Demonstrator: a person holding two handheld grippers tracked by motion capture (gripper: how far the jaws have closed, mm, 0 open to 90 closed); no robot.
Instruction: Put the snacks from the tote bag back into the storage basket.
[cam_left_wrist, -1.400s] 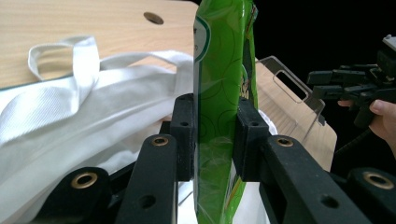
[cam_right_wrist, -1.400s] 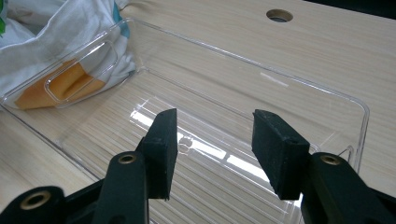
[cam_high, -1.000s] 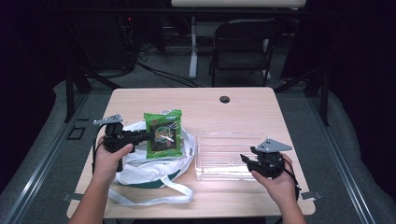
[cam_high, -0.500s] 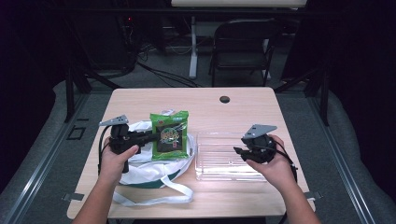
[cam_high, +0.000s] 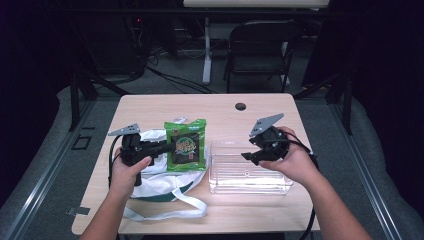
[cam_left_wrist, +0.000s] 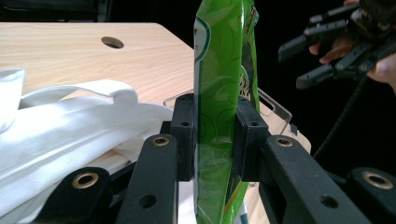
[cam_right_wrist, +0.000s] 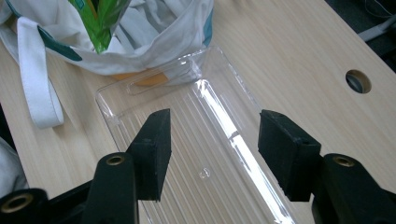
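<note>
A green snack packet (cam_high: 186, 145) hangs upright above a white cloth bag (cam_high: 160, 172) at the table's left. My left gripper (cam_high: 169, 146) is shut on the packet's left edge; in the left gripper view both pads press the green packet (cam_left_wrist: 219, 116) flat between them. A clear plastic tray (cam_high: 247, 175) lies to the right of the bag. My right gripper (cam_high: 250, 154) hovers open over the tray's right part, its jaws spread wide above the ribbed tray (cam_right_wrist: 205, 154) floor with nothing between them.
The bag (cam_right_wrist: 140, 32) touches the tray's near end, and its white strap (cam_high: 170, 205) trails toward the table's front edge. A round cable hole (cam_high: 240, 106) sits at the back of the wooden table (cam_high: 215, 110). A folding chair (cam_high: 260, 47) stands behind the table.
The left gripper has carried the packet rightward and up, away from the bag's mouth toward the tray. The right gripper has risen and moved left over the tray.
</note>
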